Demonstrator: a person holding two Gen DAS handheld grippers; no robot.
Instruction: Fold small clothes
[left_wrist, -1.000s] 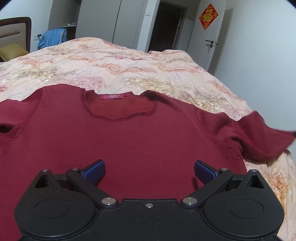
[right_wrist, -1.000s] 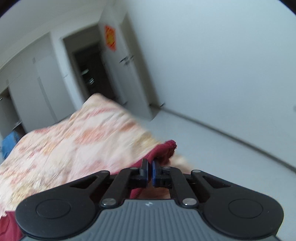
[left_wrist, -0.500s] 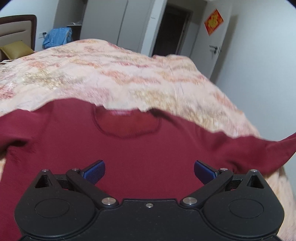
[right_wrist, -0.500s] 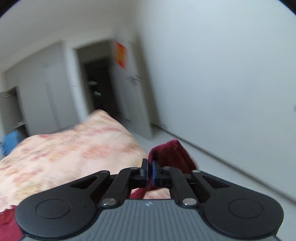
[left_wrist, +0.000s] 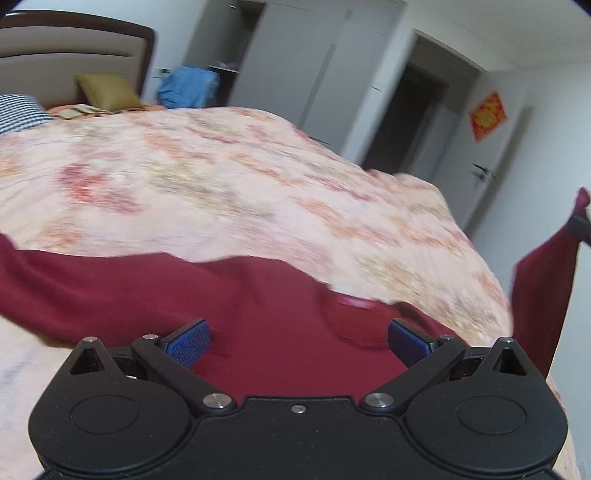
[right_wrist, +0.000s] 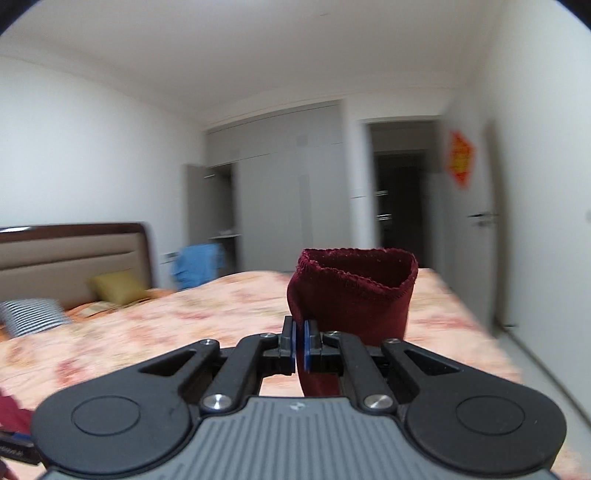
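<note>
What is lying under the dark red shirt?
Under the dark red shirt lies the floral quilt of the bed. The quilt beneath the shirt's body is covered, so it cannot be seen.

Left tool (left_wrist: 298, 345) gapes wide (nothing gripped), right tool (right_wrist: 300, 345) clamped and level

There were one dark red top (left_wrist: 266, 325), two grippers (left_wrist: 297, 341) (right_wrist: 300, 345), one floral bedspread (left_wrist: 229, 192), two pillows (left_wrist: 107, 90) (left_wrist: 18, 112) and one blue cloth (left_wrist: 188, 86).
</note>
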